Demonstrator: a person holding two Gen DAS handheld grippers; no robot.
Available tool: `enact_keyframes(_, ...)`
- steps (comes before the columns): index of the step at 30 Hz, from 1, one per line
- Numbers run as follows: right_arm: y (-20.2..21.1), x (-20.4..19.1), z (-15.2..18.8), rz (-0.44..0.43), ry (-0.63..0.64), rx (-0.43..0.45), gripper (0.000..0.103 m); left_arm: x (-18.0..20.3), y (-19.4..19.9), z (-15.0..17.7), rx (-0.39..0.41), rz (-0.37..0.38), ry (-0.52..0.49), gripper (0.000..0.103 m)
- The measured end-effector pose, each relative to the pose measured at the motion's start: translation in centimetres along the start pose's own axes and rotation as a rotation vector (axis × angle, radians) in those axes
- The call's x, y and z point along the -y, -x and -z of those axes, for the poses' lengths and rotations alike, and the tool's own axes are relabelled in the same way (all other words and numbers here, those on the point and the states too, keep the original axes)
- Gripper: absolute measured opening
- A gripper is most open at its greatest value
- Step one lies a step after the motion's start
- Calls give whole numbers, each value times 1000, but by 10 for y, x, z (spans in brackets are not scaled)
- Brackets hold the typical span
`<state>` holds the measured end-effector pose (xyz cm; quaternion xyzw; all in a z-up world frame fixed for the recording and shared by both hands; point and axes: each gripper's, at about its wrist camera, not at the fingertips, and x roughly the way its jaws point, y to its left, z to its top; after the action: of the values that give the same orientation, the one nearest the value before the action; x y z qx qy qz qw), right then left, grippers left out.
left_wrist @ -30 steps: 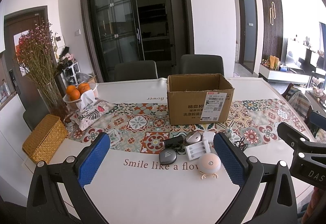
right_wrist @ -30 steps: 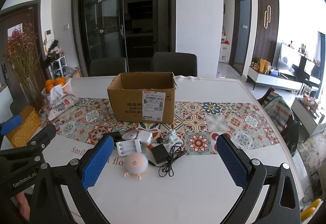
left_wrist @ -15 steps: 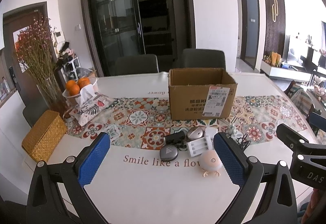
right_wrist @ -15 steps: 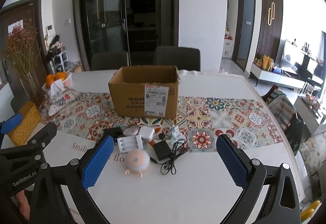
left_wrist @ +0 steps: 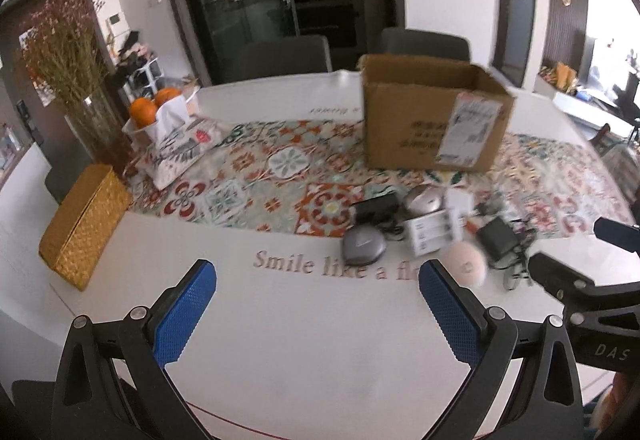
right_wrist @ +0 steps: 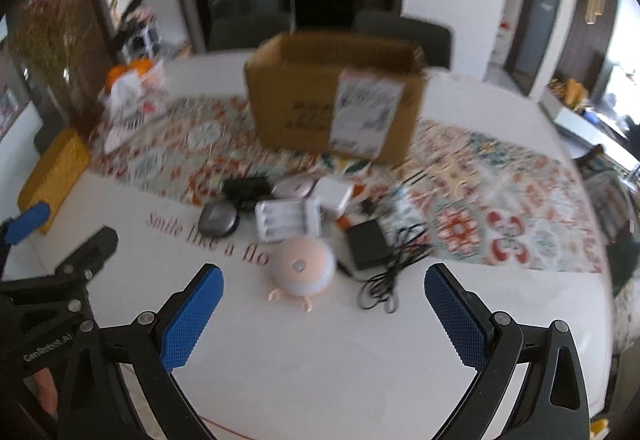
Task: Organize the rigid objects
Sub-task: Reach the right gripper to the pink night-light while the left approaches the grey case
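An open cardboard box stands on the patterned runner. In front of it lies a cluster of small items: a pink round device with little feet, a white battery charger, a grey rounded disc, a silver mouse-like shell, a white cube adapter, and a black adapter with tangled cable. My left gripper is open and empty above the white table. My right gripper is open and empty, just short of the pink device.
A woven yellow box, a tissue pouch, a basket of oranges and a vase of dried flowers stand at the left. Chairs sit behind the table. The table edge curves at the right.
Both grippers have moved forward and tilted down toward the item cluster, which now looks larger and closer. Both stay open and empty. The views are blurred by motion.
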<state>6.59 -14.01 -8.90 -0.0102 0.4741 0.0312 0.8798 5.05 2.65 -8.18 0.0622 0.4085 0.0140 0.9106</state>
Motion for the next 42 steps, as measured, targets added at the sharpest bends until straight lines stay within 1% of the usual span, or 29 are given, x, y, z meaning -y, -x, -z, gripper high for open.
enact_keyframes(5, -39, -10, 0, -93, -25, -88, 101, -10, -27, 4, -71, 2, 6, 103)
enact_keyframes(10, -74, -16, 0, -118, -48, -150, 101, -10, -59, 10, -119, -9, -31, 103)
enact_keyframes(11, -80, -16, 0, -121, -53, -159, 101, -10, -66, 11, -132, -1, -35, 103)
enact_keyframes(13, -94, -16, 0, -112, -68, -191, 101, -10, -79, 11, -151, 16, -38, 103)
enact_keyframes(15, -108, -14, 1, -95, -91, -223, 98, -9, -92, 11, -174, 29, -49, 103)
enact_keyframes(17, -119, -12, 1, -83, -111, -247, 98, -7, -102, 11, -179, 23, -56, 103)
enact_keyframes(21, -134, -9, 4, -63, -143, -285, 96, -4, -120, 11, -202, 41, -72, 103)
enact_keyframes(22, -136, -9, 4, -63, -148, -290, 96, -4, -123, 12, -208, 42, -77, 103)
enact_keyframes(24, -142, -8, 5, -51, -149, -296, 92, -3, -130, 13, -222, 45, -86, 103)
enact_keyframes(27, -146, -8, 4, -23, -143, -292, 90, -3, -136, 16, -238, 45, -85, 103)
enact_keyframes(33, -155, -9, 4, -11, -140, -293, 85, -4, -144, 20, -255, 48, -81, 103)
enact_keyframes(37, -161, -8, 6, -14, -148, -305, 80, -3, -146, 21, -252, 52, -88, 103)
enact_keyframes(40, -164, -12, 5, -10, -138, -293, 77, -2, -147, 21, -238, 56, -102, 103)
enact_keyframes(41, -164, -12, 5, -12, -139, -287, 74, -2, -146, 21, -233, 58, -107, 103)
enact_keyframes(42, -163, -12, 6, -10, -139, -281, 74, -1, -146, 20, -227, 64, -112, 103)
